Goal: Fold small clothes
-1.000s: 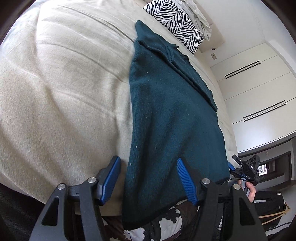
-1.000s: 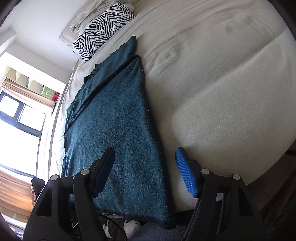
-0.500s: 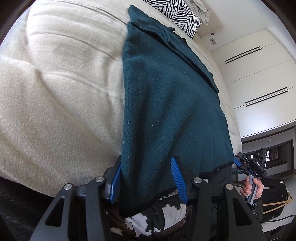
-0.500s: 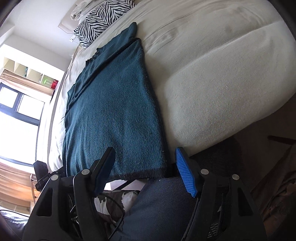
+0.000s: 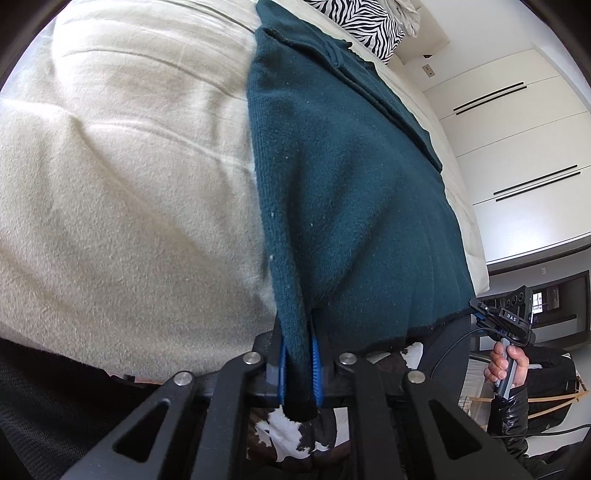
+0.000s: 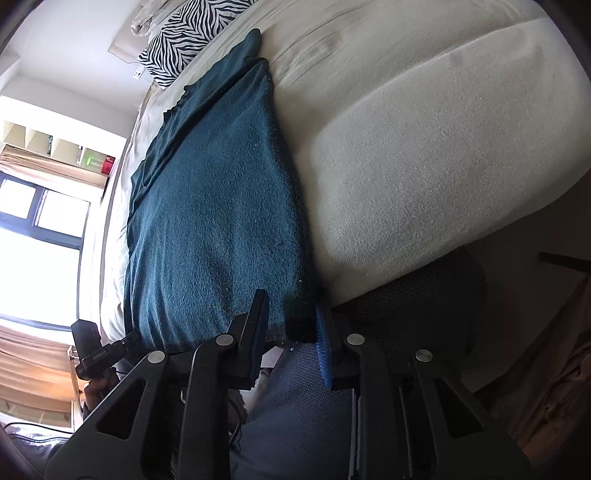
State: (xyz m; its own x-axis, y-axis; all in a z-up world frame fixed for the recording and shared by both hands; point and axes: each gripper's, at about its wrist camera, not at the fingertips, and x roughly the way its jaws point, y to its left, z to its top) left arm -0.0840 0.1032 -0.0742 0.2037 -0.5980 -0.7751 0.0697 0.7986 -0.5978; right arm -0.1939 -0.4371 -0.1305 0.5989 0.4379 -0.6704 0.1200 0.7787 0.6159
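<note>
Teal knitted sweater lies flat and lengthwise on a cream bedspread, its hem at the near edge of the bed and its far end reaching toward a zebra-striped pillow at the head. A folded-over part lies along its upper portion.

From my left wrist camera, I see the left gripper at the near left corner of the hem. Its jaws have just been closing, and the blue pads now press a bunched strip of the teal knit between them, with the dark hem edge poking out below. The fabric around the pinch is drawn into a ridge running up the sweater's left edge.

From my right wrist camera, I see the right gripper at the opposite near corner. Its jaws have also just been closing, and they now stand narrow with the hem corner caught between the black finger and the blue pad.

At the right edge of the left view, a hand in a dark sleeve grips the handle of the other gripper. White wardrobe doors stand beyond the bed. In the right view a bright window and open shelves fill the left side.
</note>
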